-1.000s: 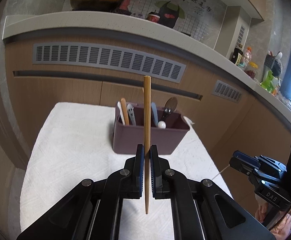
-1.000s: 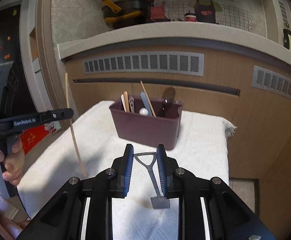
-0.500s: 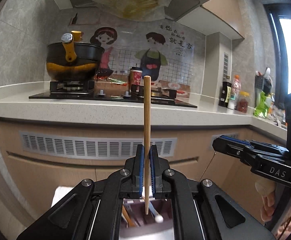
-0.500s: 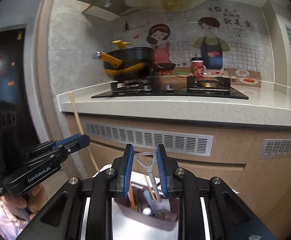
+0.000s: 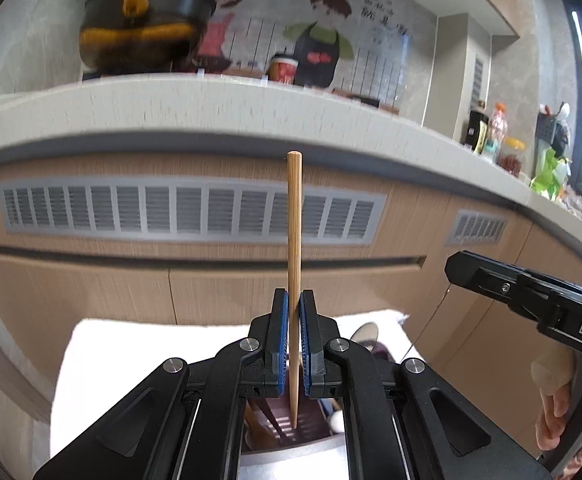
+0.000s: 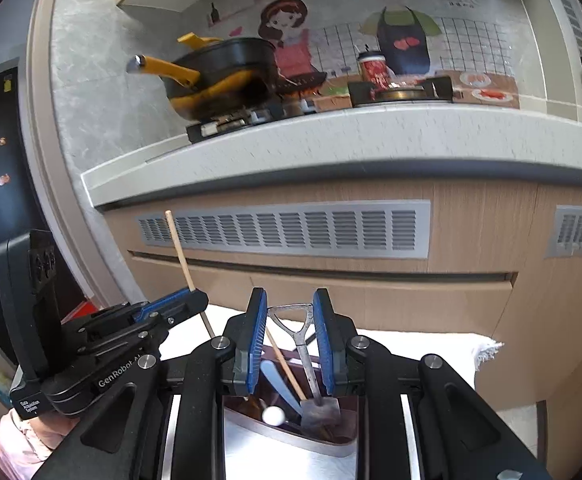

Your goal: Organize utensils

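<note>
Left gripper: pressing its blue pads on a wooden chopstick, which is standing upright, its blunt top pointing to 12 o'clock and its thin tip hanging at 6 o'clock over the bin.
Right gripper: clamping the triangular loop handle of a small metal spatula, whose flat blade is hanging down toward 6 o'clock, inside the mouth of the bin.
Utensil bin: a maroon plastic bin sitting on a white towel, showing just below both grippers.
Bin contents: a second wooden chopstick is leaning toward 11 o'clock, beside a pale blue handle and a white ball-ended piece; a metal spoon bowl is peeking up at 2 o'clock of the left pads.
Person: a hand is holding the right tool's grip at 4 o'clock in the left view.
Backdrop: a kitchen counter with a yellow-handled pan is sitting at 12 o'clock.
</note>
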The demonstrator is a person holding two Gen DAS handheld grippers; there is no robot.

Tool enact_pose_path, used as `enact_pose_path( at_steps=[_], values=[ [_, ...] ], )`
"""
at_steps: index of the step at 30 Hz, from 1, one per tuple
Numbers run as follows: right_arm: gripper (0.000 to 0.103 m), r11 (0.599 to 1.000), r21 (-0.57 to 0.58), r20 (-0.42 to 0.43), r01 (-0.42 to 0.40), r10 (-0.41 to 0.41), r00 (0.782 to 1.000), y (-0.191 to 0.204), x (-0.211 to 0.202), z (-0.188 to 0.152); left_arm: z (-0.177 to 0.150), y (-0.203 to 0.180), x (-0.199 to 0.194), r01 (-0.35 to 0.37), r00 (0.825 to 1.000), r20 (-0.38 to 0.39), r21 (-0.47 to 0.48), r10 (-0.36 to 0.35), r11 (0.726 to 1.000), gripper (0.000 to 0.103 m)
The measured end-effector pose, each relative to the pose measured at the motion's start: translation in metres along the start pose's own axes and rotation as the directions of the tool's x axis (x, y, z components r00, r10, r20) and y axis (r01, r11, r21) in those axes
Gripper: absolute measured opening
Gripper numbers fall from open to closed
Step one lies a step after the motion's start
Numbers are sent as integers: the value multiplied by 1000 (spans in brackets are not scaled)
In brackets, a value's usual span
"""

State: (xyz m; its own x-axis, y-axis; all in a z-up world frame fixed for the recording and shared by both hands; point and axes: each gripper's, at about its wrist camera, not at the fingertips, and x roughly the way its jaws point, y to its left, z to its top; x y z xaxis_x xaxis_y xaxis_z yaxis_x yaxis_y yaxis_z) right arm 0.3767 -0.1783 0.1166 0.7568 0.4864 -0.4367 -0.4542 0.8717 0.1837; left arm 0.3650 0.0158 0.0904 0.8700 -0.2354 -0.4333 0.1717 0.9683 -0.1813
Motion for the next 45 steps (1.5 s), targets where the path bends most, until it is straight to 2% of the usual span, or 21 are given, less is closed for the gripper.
enact_pose_path(
  at_steps=[3,5,7,8,10,11,12,13,14,17,19,22,26,28,30,32,40,45],
  values=[
    [23,1000,-10,-25,9,-9,1000,-2,8,-9,-9,0,8,2,999,-36,-4,-3,1000,8],
    [28,1000,-16,-60,7,-8,998,-2,11,-13,-12,1,8,6,998,-56,-22,-8,1000,8],
    [45,1000,-11,-60,20,-21,998,-3,8,-15,-15,4,2,7,998,-68,-46,-10,999,13],
    [48,999,-7,-53,42,-42,998,-2,4,-17,-16,6,-4,8,997,-71,-58,-12,998,16],
    [57,997,0,-27,72,-72,997,2,-9,-22,-20,7,-24,4,999,-53,-76,-8,997,40],
    [63,997,-4,-6,81,-81,997,5,-20,-26,-23,7,-34,-4,999,-42,-80,1,997,46],
    [78,995,-7,15,96,-96,995,9,-31,-30,-26,6,-45,-11,999,-31,-82,8,997,56],
    [83,993,-9,38,114,-114,993,12,-41,-35,-31,4,-60,-21,1000,-19,-78,20,997,63],
    [90,989,-12,75,149,-148,986,18,-56,-43,-36,1,-71,-33,999,-13,-69,32,997,65],
    [103,974,-31,133,224,-218,967,36,-87,-65,-58,-8,-105,-97,995,0,-36,97,995,77],
    [103,963,-30,149,268,-261,954,47,-104,-84,-80,-15,-127,-139,990,6,-15,139,990,87],
    [103,945,-48,119,323,-316,941,59,-119,-112,-110,-24,-151,-188,982,5,15,188,982,97],
    [103,941,-32,9,337,-337,941,62,-126,-154,-143,-38,-175,-234,972,1,42,234,971,103],
    [103,927,-35,-20,373,-374,927,63,-129,-169,-153,-42,-181,-238,971,-9,34,238,971,103],
    [103,904,-34,-33,425,-426,904,64,-134,-183,-160,-47,-187,-249,969,-2,27,249,968,103],
    [103,895,-29,-40,444,-445,895,65,-140,-190,-167,-52,-192,-255,967,5,31,255,966,103],
    [103,908,4,-44,419,-418,907,62,-156,-198,-168,-59,-200,-241,970,2,41,241,970,103],
    [103,901,-15,-32,434,-434,900,66,-158,-198,-168,-60,-201,-239,971,-2,40,239,970,103]
  ],
)
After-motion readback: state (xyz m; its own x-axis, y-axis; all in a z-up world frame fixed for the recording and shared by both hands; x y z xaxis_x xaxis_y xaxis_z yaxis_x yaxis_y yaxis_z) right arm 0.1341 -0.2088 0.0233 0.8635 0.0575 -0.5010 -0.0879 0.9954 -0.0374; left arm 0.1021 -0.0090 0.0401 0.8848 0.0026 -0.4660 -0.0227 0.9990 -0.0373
